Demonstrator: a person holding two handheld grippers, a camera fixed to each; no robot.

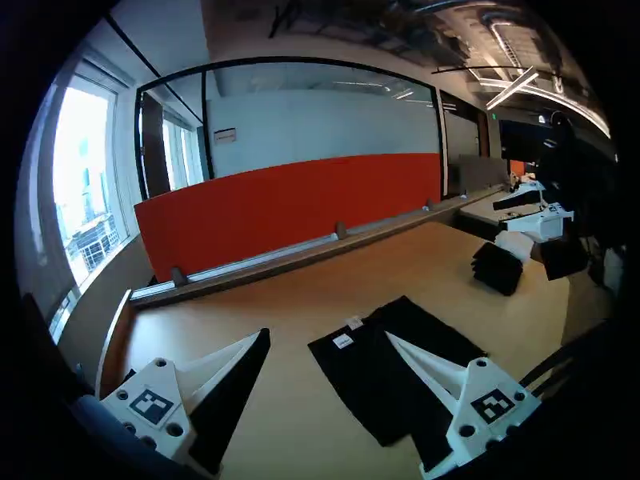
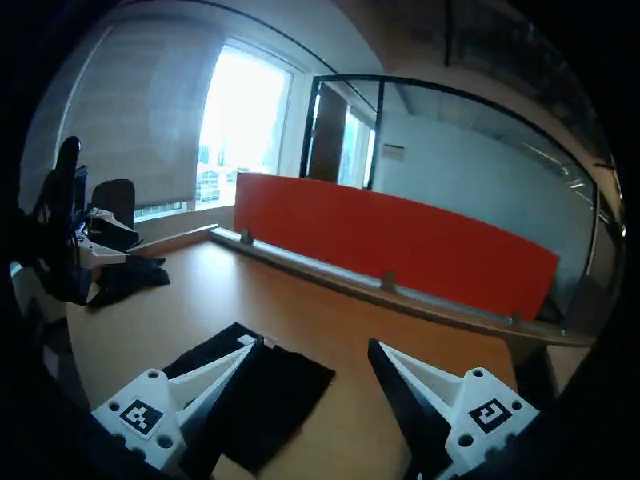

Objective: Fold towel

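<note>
Nearest, the left gripper and right gripper hang with jaws spread wide, holding nothing, above the wooden surface. Below them the black towel lies flat on it. No grasp is taken yet, so I judge the folding largely undone.

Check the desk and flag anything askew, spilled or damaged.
Nothing spilled or damaged. The black towel lies flat but skewed to the red divider, white tag showing. A dark cloth sits bunched farther along the desk.
</note>
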